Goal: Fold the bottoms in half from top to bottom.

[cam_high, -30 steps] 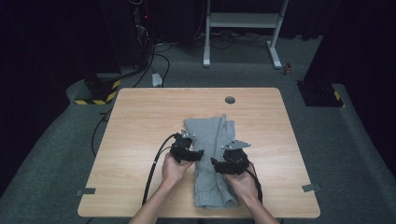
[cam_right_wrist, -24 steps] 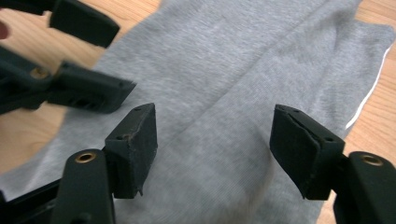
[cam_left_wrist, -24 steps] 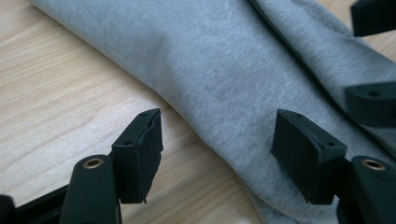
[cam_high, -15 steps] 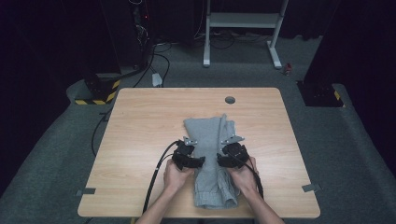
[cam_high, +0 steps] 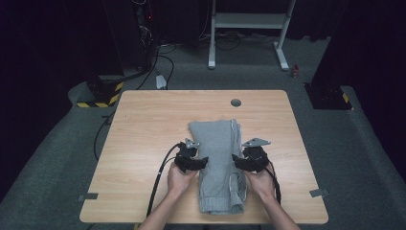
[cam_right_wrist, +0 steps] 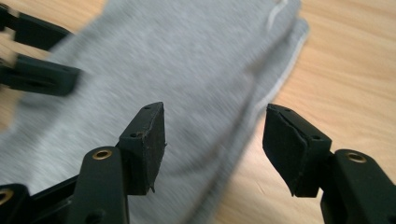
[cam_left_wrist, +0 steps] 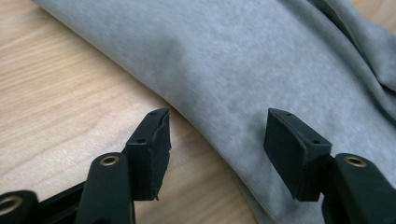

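From the high view, grey folded trousers (cam_high: 220,165) lie lengthwise on the middle of the wooden bench (cam_high: 143,124), toward the person's edge. The left tongs (cam_high: 197,161) sit at the cloth's left edge, the right tongs (cam_high: 239,160) at its right edge.

In the left gripper view, the left tongs (cam_left_wrist: 217,140) stand apart, having just been closing, astride the trousers' edge (cam_left_wrist: 243,70).

In the right gripper view, the right tongs (cam_right_wrist: 212,135) likewise gape after closing slightly, straddling the seamed edge.
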